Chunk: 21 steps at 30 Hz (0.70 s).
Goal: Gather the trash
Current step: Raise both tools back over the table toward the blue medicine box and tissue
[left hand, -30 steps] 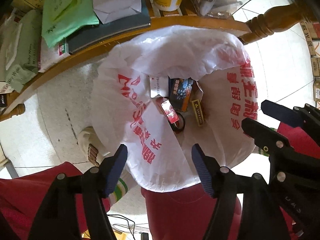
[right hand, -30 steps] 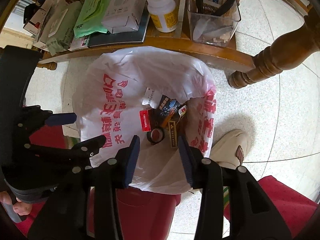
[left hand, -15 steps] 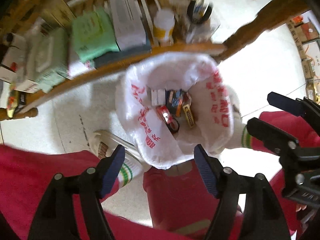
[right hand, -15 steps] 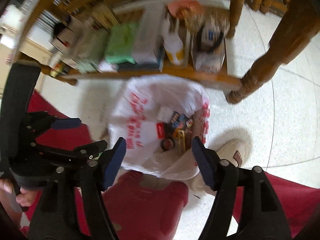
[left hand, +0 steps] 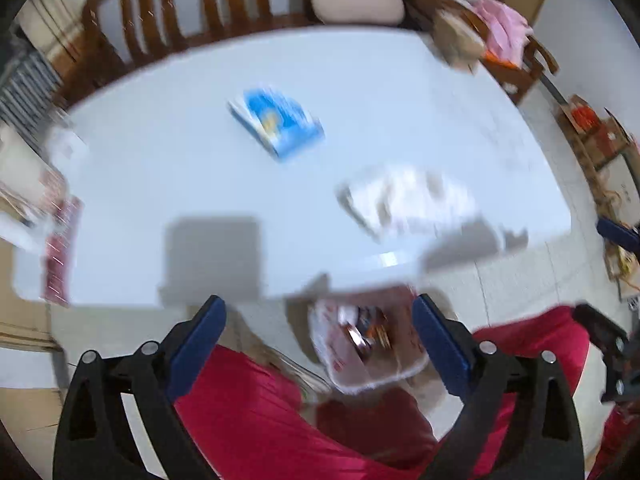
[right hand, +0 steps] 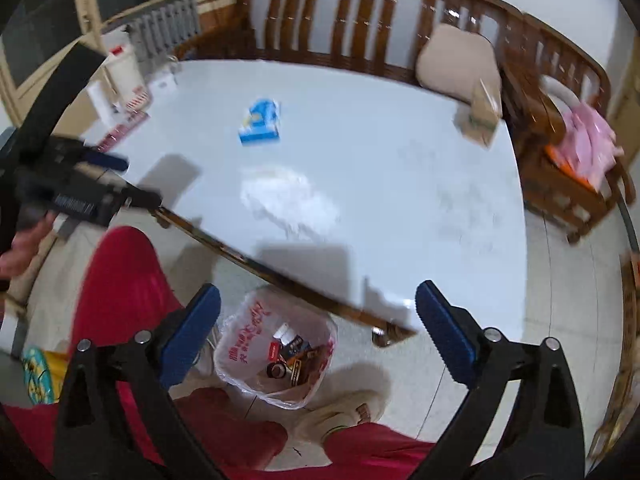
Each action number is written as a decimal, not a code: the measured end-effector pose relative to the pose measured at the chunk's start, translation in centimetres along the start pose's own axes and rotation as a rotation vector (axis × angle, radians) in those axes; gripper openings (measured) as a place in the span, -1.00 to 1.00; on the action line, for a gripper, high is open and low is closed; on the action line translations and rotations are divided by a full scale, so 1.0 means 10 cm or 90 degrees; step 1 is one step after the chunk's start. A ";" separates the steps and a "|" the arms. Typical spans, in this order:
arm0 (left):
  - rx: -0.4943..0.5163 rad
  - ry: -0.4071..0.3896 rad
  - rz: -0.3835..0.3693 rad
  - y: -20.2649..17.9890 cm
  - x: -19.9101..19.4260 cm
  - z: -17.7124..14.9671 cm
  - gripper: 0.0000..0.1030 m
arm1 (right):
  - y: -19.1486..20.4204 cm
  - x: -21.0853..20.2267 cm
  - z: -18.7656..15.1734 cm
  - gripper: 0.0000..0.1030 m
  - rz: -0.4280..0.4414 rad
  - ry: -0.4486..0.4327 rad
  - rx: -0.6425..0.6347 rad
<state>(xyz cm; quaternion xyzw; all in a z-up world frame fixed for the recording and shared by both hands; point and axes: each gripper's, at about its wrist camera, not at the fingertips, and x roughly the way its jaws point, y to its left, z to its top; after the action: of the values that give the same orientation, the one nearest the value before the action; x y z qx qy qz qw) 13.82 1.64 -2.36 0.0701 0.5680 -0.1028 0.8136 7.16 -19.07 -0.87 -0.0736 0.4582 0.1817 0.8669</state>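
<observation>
Both grippers have risen above the table (right hand: 400,184), jaws opening, empty.

White tabletop (right hand: 400,184); blue-and-white box (right hand: 260,122) with yellow mark; white bag (right hand: 276,354), red lettering; red trousers (right hand: 124,280); blue pads (right hand: 190,334); brown wooden bench (right hand: 360,12).

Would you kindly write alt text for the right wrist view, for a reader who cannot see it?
The right gripper, its empty jaws opening, looks down on a white table bearing a blue box and a crumpled white wrapper. On the floor below stands a white trash bag, open and holding small packets, beside red-trousered legs.
</observation>
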 end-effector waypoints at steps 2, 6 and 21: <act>-0.002 -0.004 0.001 0.04 -0.15 0.23 0.82 | -0.05 -0.12 0.15 0.87 0.023 -0.003 -0.006; -0.040 0.016 -0.009 0.13 -0.29 0.65 0.83 | -0.11 -0.33 0.53 0.87 0.067 -0.025 -0.023; -0.143 0.098 -0.031 0.35 0.28 1.53 0.83 | -0.16 -0.17 1.37 0.87 0.109 -0.009 -0.135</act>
<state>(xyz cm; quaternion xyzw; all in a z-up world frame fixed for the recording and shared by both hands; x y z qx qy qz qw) 29.55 1.27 0.32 -0.0276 0.6384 -0.0528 0.7674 17.43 -16.95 8.26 -0.1239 0.4352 0.3031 0.8387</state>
